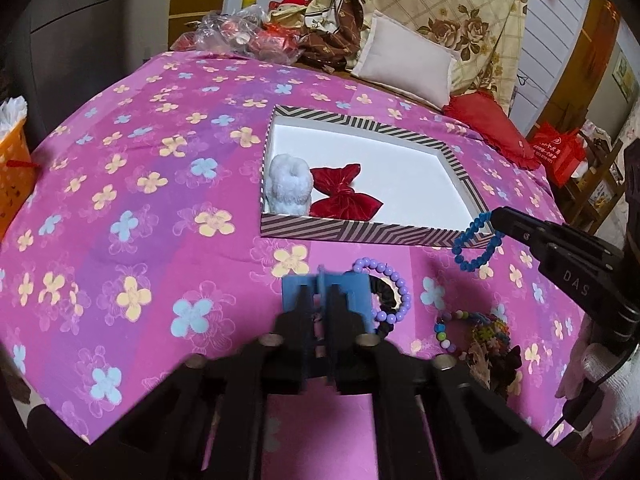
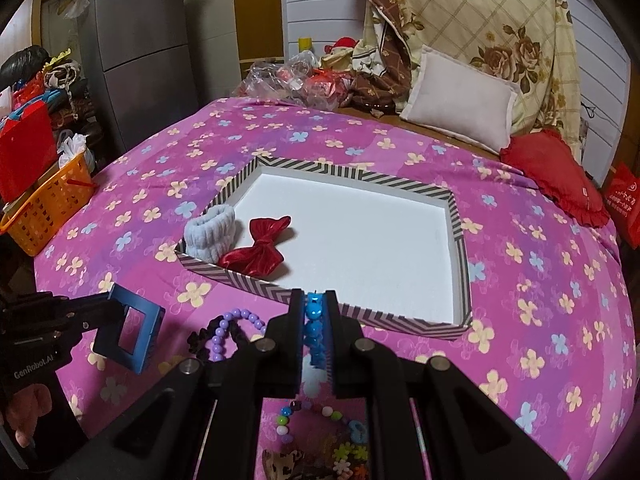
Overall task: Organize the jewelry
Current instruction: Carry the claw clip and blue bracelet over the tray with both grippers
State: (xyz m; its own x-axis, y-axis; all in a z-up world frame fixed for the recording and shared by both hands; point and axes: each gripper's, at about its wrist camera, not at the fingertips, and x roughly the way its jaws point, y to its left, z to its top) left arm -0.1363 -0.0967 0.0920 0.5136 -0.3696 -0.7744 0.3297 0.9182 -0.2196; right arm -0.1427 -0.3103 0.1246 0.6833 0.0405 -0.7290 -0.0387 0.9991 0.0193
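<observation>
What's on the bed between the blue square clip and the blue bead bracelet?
In the right wrist view, a purple bead bracelet lies on a black scrunchie between the blue square clip and the blue bead bracelet.

One box (image 2: 460,216), one red bow (image 2: 258,250), three bead bracelets (image 1: 476,246), two cushions (image 2: 460,100).

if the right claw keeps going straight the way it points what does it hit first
Probably the striped box: its near wall sits just beyond the right claw, which is shut on the blue bead bracelet. Depth is uncertain.

A home bedroom: floral bedspread (image 2: 520,280), pillows (image 2: 460,100), cluttered wardrobe (image 2: 136,40).
</observation>
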